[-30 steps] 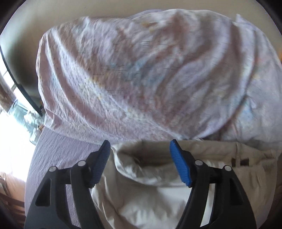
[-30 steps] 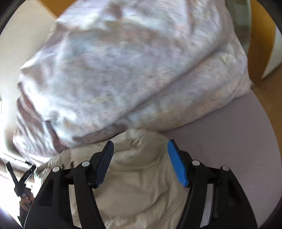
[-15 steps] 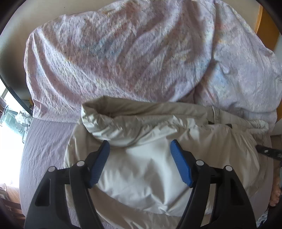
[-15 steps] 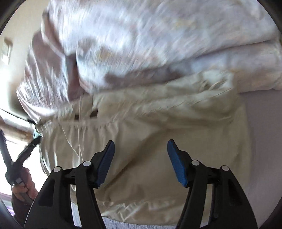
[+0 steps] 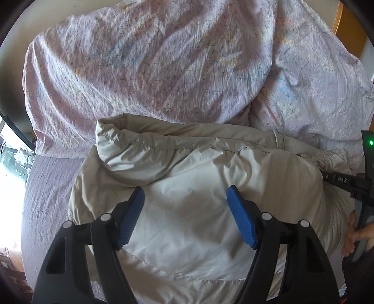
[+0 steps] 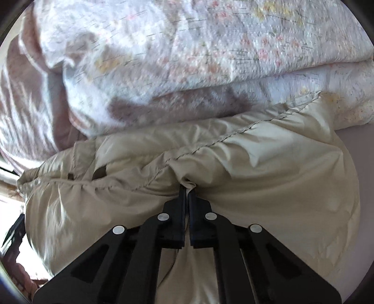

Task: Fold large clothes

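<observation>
Left wrist view: the left gripper (image 5: 184, 217) hangs over a beige jacket (image 5: 201, 210), its jaws spread wide with the blue pads (image 5: 240, 224) clear of the cloth; nothing is caught between them. The jacket lies bunched on a lilac sheet (image 5: 46, 198), its rolled, stitched hem (image 5: 163, 142) turned toward a big crumpled duvet (image 5: 149, 63) with a faint floral print. The duvet fills the far half of the bed and touches the jacket along that hem, so there is no free sheet beyond the garment. At the right edge, the right gripper (image 5: 346, 181) reaches in over the jacket's side, a green light on its body, with the person's hand (image 5: 355, 236) around its handle. A bright window (image 5: 9, 163) shows at far left, and a strip of orange wood (image 5: 339, 21) at top right.

Right wrist view: the right gripper (image 6: 187, 189) has just been closing and is now clenched on a small pinch of the jacket (image 6: 257, 175) just below the gathered seam (image 6: 233, 134); cloth puckers at the tips. The duvet (image 6: 187, 51) is heaped just behind, pressed against the jacket's far edge. Bare sheet (image 6: 360, 163) shows on the right. The picture is somewhat blurred.
</observation>
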The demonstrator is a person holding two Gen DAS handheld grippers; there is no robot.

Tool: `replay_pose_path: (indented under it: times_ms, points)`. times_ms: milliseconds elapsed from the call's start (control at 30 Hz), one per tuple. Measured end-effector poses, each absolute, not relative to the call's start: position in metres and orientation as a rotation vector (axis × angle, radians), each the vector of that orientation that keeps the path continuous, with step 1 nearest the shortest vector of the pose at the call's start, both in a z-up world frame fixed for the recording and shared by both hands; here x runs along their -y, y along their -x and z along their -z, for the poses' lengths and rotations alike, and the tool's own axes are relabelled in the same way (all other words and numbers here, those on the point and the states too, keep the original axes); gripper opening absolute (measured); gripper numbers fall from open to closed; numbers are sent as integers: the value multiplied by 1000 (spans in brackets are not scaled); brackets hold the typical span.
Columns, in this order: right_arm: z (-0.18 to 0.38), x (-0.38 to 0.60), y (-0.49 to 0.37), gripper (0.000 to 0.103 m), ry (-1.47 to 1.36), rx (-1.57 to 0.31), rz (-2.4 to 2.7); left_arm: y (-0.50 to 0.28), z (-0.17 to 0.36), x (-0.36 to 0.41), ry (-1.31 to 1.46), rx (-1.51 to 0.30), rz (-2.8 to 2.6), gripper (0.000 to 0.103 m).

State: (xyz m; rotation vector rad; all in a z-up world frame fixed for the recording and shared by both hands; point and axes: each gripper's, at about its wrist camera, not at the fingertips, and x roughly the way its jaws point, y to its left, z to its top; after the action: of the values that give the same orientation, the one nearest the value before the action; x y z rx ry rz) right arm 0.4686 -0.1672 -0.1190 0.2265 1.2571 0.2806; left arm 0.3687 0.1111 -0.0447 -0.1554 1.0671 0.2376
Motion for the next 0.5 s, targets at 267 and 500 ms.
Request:
replay_pose_path:
  times_ms: [267, 500]
  points:
    - [127, 170, -494, 2, -243, -1247, -245, -360, 48, -108, 103, -1048, -242, 79]
    - [108, 202, -466, 60, -249, -1185, -284, -367, 80, -117, 125, -1095, -287, 81]
